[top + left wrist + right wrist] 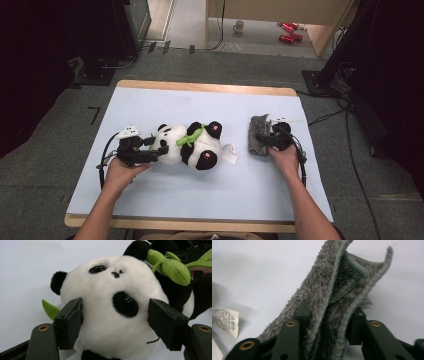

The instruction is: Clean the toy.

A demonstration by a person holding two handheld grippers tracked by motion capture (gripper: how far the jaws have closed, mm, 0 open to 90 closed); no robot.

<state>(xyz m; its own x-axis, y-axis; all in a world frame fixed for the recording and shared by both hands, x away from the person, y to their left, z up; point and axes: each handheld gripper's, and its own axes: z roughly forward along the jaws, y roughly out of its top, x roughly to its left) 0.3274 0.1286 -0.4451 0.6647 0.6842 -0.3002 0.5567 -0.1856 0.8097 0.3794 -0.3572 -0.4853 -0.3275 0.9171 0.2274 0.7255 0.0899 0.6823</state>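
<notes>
While your left gripper (159, 146) stands wide around the head of the panda (112, 312), its jaws sit on both sides of the head and the nearer pad touches the fur. The panda lies on its back in the middle of the table (165, 100). Your right gripper (264, 138) is clamped on the folded grey cloth (337, 300), right of the panda

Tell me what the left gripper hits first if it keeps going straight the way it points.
The left gripper would meet the panda plush first: its white head already sits between the open jaws, seemingly just short of the pads, though depth is hard to judge.
</notes>
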